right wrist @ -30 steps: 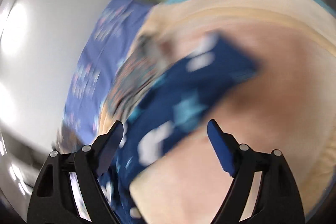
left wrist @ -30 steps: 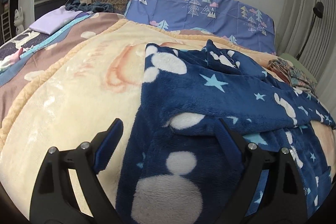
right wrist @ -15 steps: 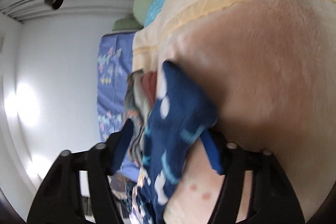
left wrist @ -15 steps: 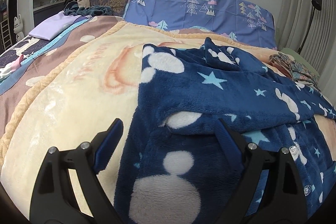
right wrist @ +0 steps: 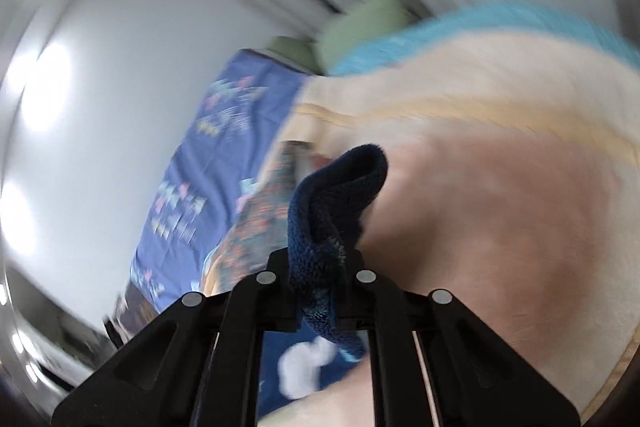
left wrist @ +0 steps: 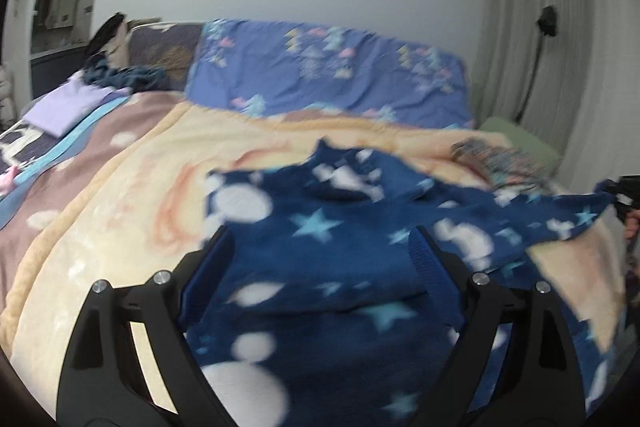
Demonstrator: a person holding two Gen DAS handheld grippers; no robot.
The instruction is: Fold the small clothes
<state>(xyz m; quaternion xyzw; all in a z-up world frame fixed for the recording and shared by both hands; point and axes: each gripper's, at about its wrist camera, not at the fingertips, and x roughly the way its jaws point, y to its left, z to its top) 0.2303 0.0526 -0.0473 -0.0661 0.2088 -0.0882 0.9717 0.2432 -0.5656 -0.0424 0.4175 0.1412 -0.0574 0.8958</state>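
Note:
A dark blue fleece garment [left wrist: 320,267] with white blobs and pale stars lies spread on the cream blanket [left wrist: 132,211] of a bed. My left gripper [left wrist: 320,263] is open and empty, its blue-padded fingers just above the garment's near part. My right gripper [right wrist: 316,267] is shut on a folded edge of the fleece garment [right wrist: 340,195], which bulges out past the fingertips. In the left wrist view the right gripper [left wrist: 624,199] shows at the far right edge, holding a corner of the garment lifted and stretched off the bed.
A blue patterned pillow [left wrist: 328,75] lies along the headboard. A colourful patterned cloth [left wrist: 496,159] lies at the right. A lilac folded item [left wrist: 68,107] and a dark heap of clothes [left wrist: 120,75] sit at the far left. Curtains [left wrist: 560,27] hang at the right.
My right gripper has closed on the garment's edge and lifted it to the right. My left gripper has risen and pulled back a little, still open. Both views are motion-blurred.

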